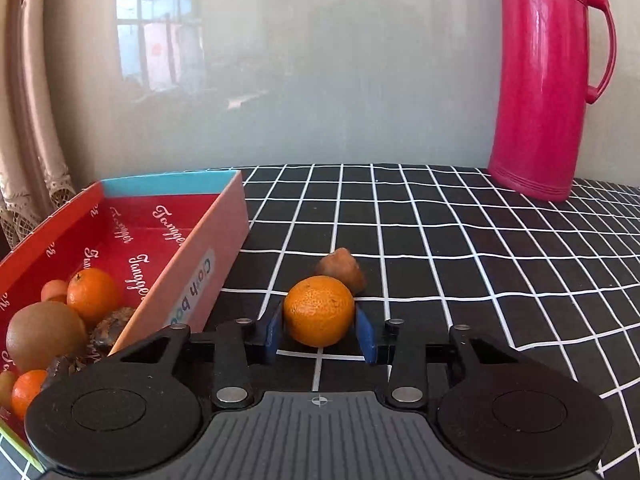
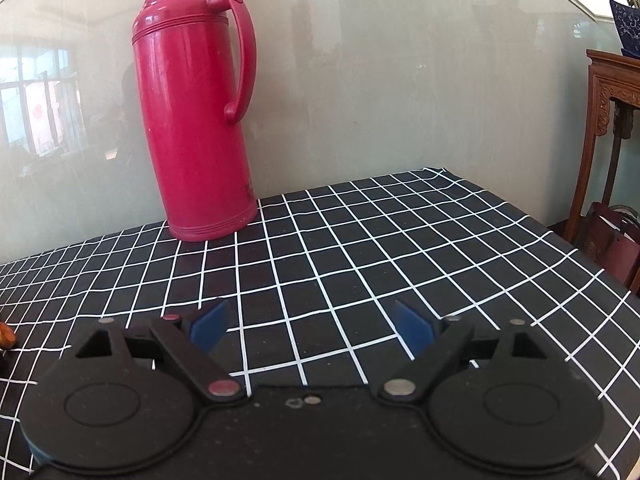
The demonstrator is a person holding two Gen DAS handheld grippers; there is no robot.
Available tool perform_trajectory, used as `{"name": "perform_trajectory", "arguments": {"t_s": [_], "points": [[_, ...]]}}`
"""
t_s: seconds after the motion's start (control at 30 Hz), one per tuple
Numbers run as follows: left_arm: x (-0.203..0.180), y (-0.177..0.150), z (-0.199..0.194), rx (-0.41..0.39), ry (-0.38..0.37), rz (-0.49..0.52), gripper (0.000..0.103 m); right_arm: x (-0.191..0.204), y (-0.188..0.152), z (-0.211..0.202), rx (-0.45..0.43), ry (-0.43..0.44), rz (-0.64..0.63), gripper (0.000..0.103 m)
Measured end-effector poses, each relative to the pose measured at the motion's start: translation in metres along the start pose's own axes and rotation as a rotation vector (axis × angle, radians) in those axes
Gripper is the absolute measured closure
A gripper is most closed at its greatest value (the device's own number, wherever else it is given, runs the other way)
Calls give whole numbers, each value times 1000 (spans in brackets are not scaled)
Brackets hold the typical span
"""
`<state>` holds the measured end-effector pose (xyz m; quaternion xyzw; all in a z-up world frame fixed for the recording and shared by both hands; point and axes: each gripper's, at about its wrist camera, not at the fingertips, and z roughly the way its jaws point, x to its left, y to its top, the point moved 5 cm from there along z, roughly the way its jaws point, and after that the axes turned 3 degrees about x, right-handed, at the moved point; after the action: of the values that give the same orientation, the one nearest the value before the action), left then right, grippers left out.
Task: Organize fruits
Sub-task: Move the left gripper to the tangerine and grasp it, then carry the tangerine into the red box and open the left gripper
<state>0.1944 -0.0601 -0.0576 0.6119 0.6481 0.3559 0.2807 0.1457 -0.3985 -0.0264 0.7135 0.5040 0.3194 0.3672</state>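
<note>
Table: black cloth with a white grid [image 1: 460,248] covers the whole surface, running back to a pale glossy wall.
Flask: tall pink-red plastic thermos with a loop handle [image 1: 548,80] stands upright at the far edge of the cloth, against the wall.
Box: shallow red cardboard box with white script lettering and a pale pink outer wall [image 1: 188,280] sits on the left of the cloth, open at the top.
Box contents: fuzzy brown kiwi [image 1: 44,334], several small orange mandarins [image 1: 94,294] and a few dark, rough-skinned fruits [image 1: 114,324] lie packed together at the near end.
Left gripper [image 1: 320,334]: black frame with blue pads, closed to a narrow gap around a round orange mandarin [image 1: 319,310] — both pads press its sides, just right of the box's outer wall; whether the fruit touches the cloth I cannot tell.
Loose fruit: small brown wrinkled fruit [image 1: 342,270] lies on the cloth directly behind the held mandarin, apparently touching it.
Right gripper [image 2: 312,328]: blue pads spread wide with nothing between them — only bare grid cloth shows in the gap, the thermos well beyond.
</note>
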Motion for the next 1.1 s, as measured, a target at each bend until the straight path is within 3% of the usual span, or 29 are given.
{"name": "perform_trajectory", "arguments": {"t_s": [0.5, 0.63, 1.1], "points": [[4, 12, -73, -149, -89, 41, 64, 7, 1, -2, 7, 1, 9, 14], [16, 12, -86, -164, -84, 60, 64, 17, 1, -7, 1, 11, 5, 14], [91, 9, -87, -154, 1, -17, 64, 82, 4, -19, -10, 87, -74, 13]]}}
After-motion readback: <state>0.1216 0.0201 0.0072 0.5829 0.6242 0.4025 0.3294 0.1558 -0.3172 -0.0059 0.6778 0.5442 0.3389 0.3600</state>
